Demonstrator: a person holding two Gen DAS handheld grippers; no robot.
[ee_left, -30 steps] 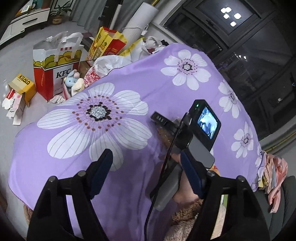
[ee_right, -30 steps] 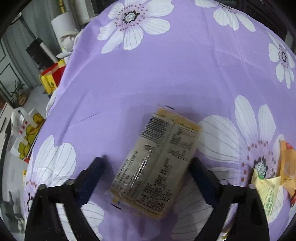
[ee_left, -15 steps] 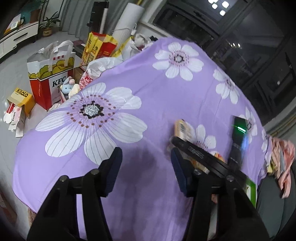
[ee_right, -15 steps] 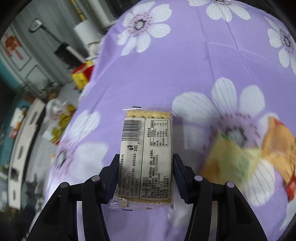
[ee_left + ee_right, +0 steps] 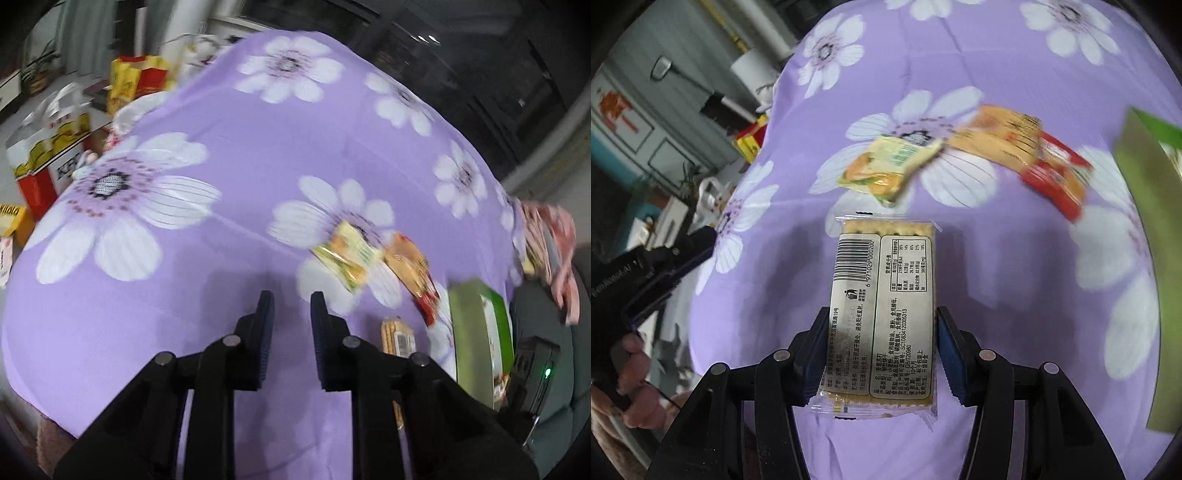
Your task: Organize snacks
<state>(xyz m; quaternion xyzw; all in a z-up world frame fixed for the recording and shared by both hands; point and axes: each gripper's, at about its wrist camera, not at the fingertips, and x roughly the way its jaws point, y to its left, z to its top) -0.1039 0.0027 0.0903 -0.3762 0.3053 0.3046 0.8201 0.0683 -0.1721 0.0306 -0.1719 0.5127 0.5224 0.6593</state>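
Note:
My right gripper is shut on a clear pack of crackers, label side up, held above the purple flowered tablecloth. Beyond it lie a yellow-green snack packet and an orange-red snack packet. A green box is at the right edge. In the left wrist view my left gripper is empty with its jaws close together over the cloth. The cracker pack, both packets and the green box show to its right.
Paper bags, a KFC bag and a yellow carton stand on the floor past the table's left edge. A patterned cloth hangs at the right. The left gripper's body shows at the left of the right wrist view.
My right gripper closed on the cracker pack and lifted it off the cloth, swinging toward the other snacks. My left gripper's jaws narrowed and it turned right.

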